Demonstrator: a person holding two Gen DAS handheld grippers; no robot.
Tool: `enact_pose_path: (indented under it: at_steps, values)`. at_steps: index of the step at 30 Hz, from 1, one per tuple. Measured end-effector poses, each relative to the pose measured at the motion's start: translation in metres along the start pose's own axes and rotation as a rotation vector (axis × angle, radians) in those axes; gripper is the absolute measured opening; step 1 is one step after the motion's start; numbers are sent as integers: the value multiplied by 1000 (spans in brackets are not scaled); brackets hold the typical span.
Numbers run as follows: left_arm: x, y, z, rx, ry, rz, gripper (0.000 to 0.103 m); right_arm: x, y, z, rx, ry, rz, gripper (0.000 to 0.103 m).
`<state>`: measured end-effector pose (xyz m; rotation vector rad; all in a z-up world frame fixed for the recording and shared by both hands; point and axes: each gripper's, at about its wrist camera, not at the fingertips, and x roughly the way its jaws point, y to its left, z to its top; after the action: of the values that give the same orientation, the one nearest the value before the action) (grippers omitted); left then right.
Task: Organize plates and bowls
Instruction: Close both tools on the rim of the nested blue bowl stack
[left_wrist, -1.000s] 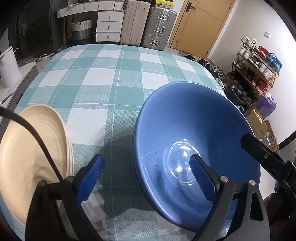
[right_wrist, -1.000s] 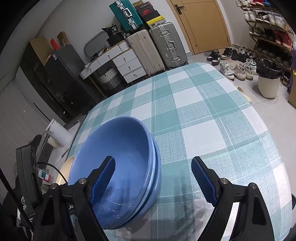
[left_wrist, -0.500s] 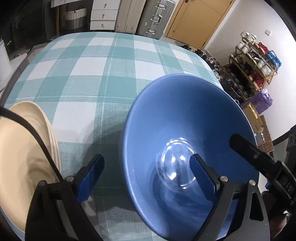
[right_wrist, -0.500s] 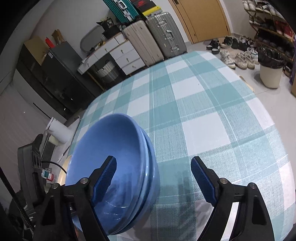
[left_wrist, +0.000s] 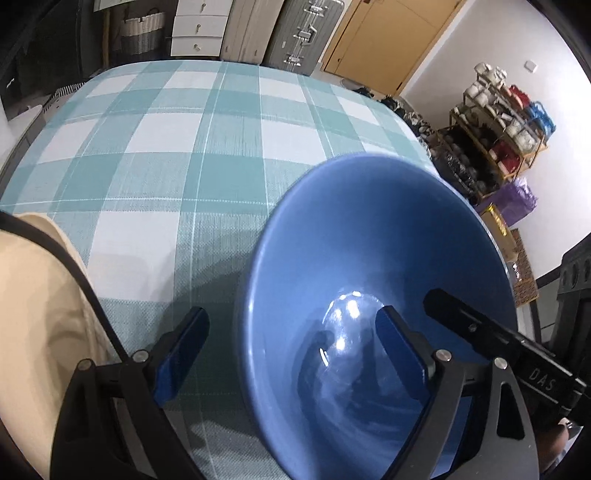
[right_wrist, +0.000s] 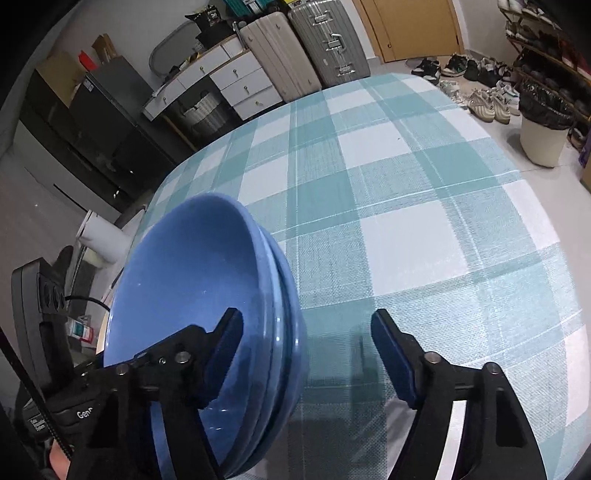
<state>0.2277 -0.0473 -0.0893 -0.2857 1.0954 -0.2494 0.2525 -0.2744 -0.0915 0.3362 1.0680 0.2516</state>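
The stack of blue bowls sits near the front edge of the desk, on the checked cloth; at least two nested rims show in the right wrist view. A stack of cream plates lies just beside it, at the left.

Left hand-held gripper: jaws closing, straddling the left rim of the top bowl — one finger outside, one over the bowl's inside. The pads do not yet press on it.

Right hand-held gripper: jaws closing, straddling the right rim in the same manner. No grip yet.

Handling, as judged: the bowls are glazed ceramic — rigid, heavy as a stack, slippery and liable to chip. Take hold at the rim wall, on opposite sides, with both pads seated fully. A shallow pinch may slide off the glaze. Nested bowls may shift or separate on lifting; keep the stack level.
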Motion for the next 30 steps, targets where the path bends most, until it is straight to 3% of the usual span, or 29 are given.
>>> enact_pose_path:
  at_steps: [2,4,5,7,9,10,14,16,30]
  values:
    - [1,1,2,3,9,-5,81,1,0,1,4,2,-6,71]
    - [3,2,4,10,29,-17,59,6,-1,3,25,33,15,70]
    - [4,4,5,-4,37,-28,56,11,-2,4,42,67,39,69]
    - [7,7,6,-12,54,-62,43,17,-1,4,58,111,74,54]
    - [9,8,7,-13,72,-88,34,19,4,4,41,117,61,47]
    - [9,8,6,-9,76,-84,33,21,7,4,30,119,56,36]
    - [6,7,3,15,73,-71,28,25,12,3,18,124,11,29]
    - [4,7,2,19,72,-62,25,24,14,3,13,119,-16,20]
    - [-15,12,6,-14,64,-43,24,20,23,7,23,109,-6,18]
